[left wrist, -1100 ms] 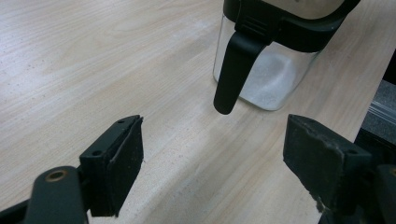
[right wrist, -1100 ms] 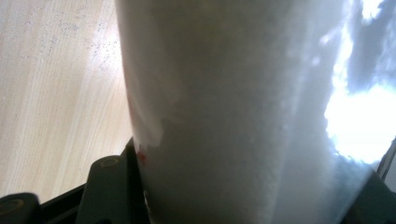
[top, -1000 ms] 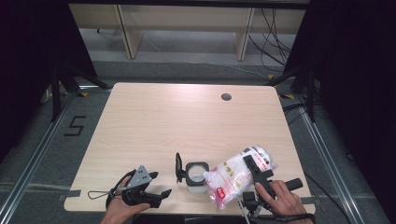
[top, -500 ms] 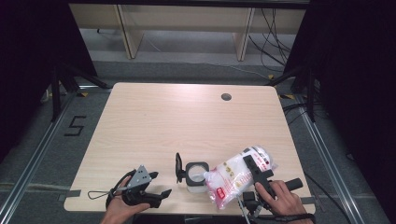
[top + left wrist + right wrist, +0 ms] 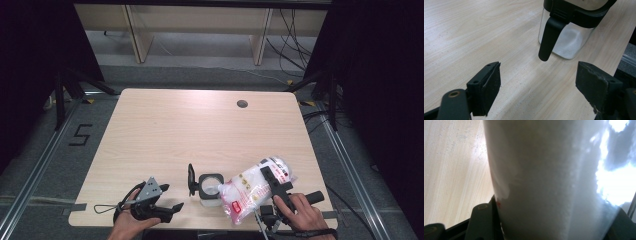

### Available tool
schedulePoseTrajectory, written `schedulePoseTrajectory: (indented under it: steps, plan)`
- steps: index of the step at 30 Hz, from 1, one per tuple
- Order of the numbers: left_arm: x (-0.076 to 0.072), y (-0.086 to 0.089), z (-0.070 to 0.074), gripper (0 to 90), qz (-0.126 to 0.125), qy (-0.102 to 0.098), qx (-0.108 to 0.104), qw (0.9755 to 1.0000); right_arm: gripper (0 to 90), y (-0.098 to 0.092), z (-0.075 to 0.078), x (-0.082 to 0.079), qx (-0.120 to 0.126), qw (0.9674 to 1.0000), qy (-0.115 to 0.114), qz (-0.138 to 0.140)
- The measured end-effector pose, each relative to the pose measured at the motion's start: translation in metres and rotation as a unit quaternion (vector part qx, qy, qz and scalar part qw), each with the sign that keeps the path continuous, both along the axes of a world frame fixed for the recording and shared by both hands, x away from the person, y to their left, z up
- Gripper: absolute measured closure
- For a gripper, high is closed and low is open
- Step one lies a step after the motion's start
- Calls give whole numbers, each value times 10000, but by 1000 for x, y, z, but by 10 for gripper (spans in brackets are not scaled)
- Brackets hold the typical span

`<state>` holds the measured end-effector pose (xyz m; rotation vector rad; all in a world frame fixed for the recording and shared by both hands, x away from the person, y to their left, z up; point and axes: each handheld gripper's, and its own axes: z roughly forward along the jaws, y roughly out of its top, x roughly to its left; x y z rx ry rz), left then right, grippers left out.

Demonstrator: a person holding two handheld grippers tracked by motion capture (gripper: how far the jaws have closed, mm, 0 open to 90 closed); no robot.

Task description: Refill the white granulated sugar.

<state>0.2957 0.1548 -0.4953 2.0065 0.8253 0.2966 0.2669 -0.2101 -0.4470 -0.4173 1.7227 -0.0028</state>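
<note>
Gripping a clear plastic bag of white granules with red print (image 5: 252, 187), our right gripper (image 5: 276, 186) had its black jaws pressed on the bag's two sides, as the right gripper view confirmed, where the bag (image 5: 554, 182) rose between them. We held the bag tilted above the near right part of the pale wooden table (image 5: 200, 130), its lower end pointing toward a small square clear jar with a black rim (image 5: 210, 187). The jar stood upright near the table's front edge, its hinged black lid (image 5: 191, 179) standing open at its left side. White granules lay in the bottom of the jar (image 5: 571, 42), seen in the left gripper view behind the hanging black latch (image 5: 550, 37). Our left gripper (image 5: 172, 209) rested low at the front left of the table, its jaws wide apart with nothing between them, pointing toward the jar and near it without touching. A dark round hole (image 5: 242, 104) marked the table's far side.
</note>
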Motion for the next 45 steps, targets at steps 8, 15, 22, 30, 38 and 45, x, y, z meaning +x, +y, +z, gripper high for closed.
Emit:
schedulePoseTrajectory:
  steps: [8,15,22,30,38,45]
  plan:
    - [0,0,0,197,-5,-2,-5,10000,420,-1,-2,-1,178,9997,87,-110]
    - [0,0,0,197,-1,2,0,10000,420,-2,-1,0,225,9997,24,-20]
    - [0,0,0,197,4,4,-4,10000,420,-2,-1,0,205,9998,14,-2]
    - [0,0,0,198,15,-5,3,10000,420,-3,-2,-1,243,9997,27,-53]
    - [1,-1,0,198,-71,-68,-10,10000,420,-1,2,0,85,9999,-82,82]
    - [0,0,-1,198,-7,-14,-46,10000,421,-2,2,0,77,10000,-7,7]
